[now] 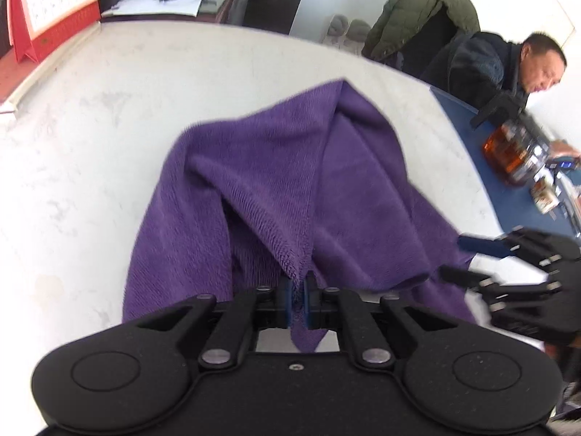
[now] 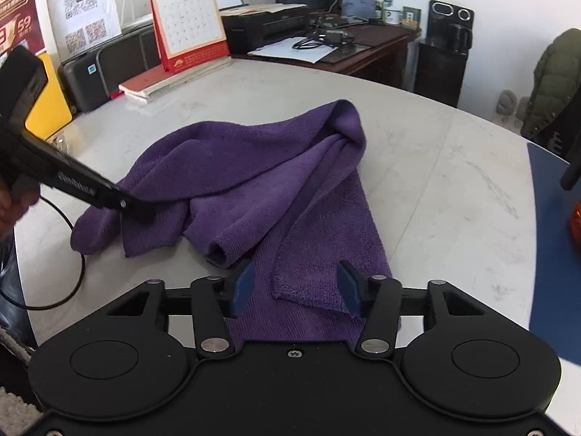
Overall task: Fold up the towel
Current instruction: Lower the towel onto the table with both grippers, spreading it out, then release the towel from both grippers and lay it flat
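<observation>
L claw (image 1: 298,290) pinching purple towel (image 1: 276,196), R claw (image 2: 296,287) spread above it; calendar (image 2: 189,18) well behind.

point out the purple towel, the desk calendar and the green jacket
purple towel (image 2: 225,160): right wrist view, on the raised fold in its middle
desk calendar (image 2: 190,21): right wrist view, on the white date grid
green jacket (image 1: 417,11): left wrist view, on the quilted back draped over the chair

The red poster (image 2: 18,11) at far left reads "59".

Purple towel (image 2: 276,181) rumpled (one corner lifted)
</observation>
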Demonstrator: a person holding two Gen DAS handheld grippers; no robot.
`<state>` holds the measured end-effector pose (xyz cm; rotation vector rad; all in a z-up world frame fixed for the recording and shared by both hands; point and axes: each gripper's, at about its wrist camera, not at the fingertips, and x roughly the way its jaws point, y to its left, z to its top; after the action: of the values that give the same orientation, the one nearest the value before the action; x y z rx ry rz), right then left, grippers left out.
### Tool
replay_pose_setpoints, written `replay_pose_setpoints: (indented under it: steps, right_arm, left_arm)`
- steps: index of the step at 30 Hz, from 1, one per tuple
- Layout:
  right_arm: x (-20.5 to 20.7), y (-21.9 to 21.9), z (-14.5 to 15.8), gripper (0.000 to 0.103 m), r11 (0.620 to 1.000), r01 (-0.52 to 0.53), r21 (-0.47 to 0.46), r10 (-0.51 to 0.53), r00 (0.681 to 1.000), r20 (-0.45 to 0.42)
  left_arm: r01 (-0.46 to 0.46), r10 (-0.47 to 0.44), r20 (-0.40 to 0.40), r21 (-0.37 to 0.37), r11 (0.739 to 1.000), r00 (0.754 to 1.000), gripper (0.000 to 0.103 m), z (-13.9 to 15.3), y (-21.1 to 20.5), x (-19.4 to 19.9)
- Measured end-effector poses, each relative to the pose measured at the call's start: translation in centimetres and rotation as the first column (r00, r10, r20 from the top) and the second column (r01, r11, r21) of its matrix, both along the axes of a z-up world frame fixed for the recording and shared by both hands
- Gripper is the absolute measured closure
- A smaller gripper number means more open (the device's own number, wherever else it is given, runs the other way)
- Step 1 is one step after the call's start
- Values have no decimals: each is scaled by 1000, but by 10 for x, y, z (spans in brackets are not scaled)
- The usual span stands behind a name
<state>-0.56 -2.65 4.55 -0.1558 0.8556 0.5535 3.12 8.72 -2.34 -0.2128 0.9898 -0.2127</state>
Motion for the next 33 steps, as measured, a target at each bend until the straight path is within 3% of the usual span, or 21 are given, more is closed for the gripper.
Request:
replay_pose_setpoints:
  steps: [5,7,9,16,21,25,30,33]
  right_arm:
    - [17,20,-21,77,992,-80,-99,78,997,-22]
    - [19,19,-23,92,987,-114,-109,112,993,-24]
    - [20,17,-17,99,983,-132,-127,131,991,-20]
    - [32,-5,12,99,983,-96,-157,104,994,44]
    - [49,-33,33,99,983,-1,-186,21,994,107]
    - [69,-51,38,99,972,72,-221,-41,989,143]
    - [102,-65,22,99,956,147,-253,-118,985,126]
    - [122,-70,-3,99,945,177,-274,-160,984,84]
  left_arm:
    - [-18,20,91,-21,1000,996,98,43,20,1]
    - [-14,14,125,0,1000,992,98,60,30,4]
    - [-12,8,158,23,1000,987,98,77,41,7]
    - [-2,-32,186,181,984,982,98,108,83,38]
    - [45,-92,132,322,946,987,98,102,106,77]
    - [100,-137,64,407,908,988,98,80,128,113]
    - [170,-176,-28,448,878,984,94,37,145,160]
    - [206,-194,-74,469,859,978,93,11,158,190]
